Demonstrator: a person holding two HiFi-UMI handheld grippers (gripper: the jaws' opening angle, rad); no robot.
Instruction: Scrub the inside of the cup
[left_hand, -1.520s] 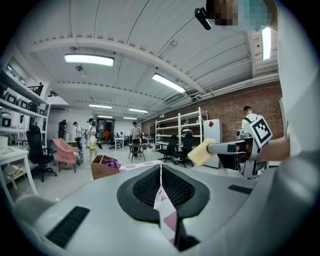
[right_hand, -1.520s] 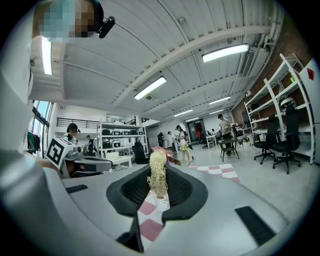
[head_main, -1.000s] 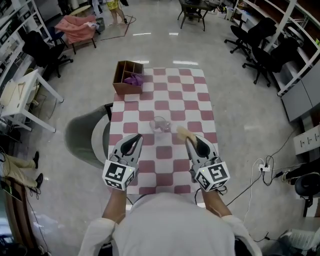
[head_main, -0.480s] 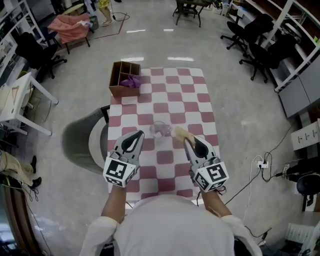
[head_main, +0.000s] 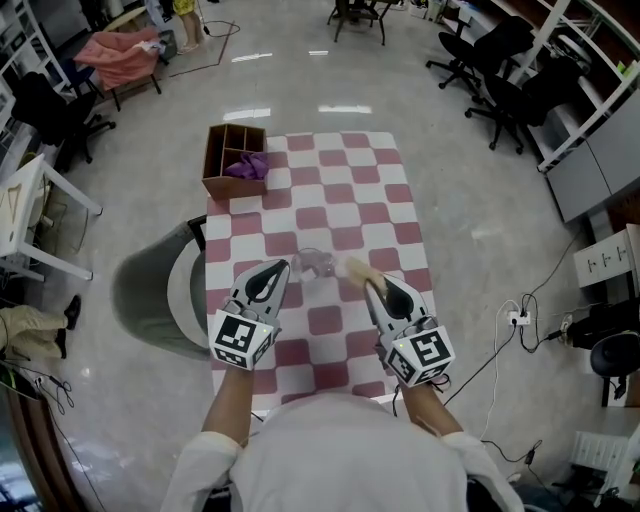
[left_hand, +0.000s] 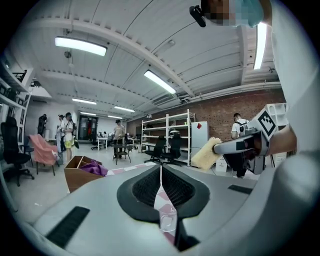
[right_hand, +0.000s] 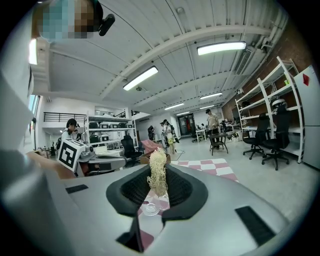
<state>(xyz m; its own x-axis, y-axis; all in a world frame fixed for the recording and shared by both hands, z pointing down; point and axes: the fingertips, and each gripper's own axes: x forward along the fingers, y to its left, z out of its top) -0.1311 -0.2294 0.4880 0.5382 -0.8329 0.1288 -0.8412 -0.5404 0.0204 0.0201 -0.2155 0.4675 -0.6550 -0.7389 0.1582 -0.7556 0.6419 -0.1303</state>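
Left gripper (head_main: 272, 268) pressed together, empty, just left of the clear cup (head_main: 316, 263) at centre frame, apparently to steady it — right gripper (head_main: 371, 285) pinches a fibrous scrubber (head_main: 357, 267), angled cupward

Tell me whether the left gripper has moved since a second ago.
Yes. The left gripper has moved forward over the table, nearer the cup; its tip is now about level with the cup.

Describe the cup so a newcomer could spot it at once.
Find the red-and-white checked table. The cup sits on it just ahead of the left gripper. It is the only clear thing there; the box is brown wood, the scrubber beside it pale yellow.
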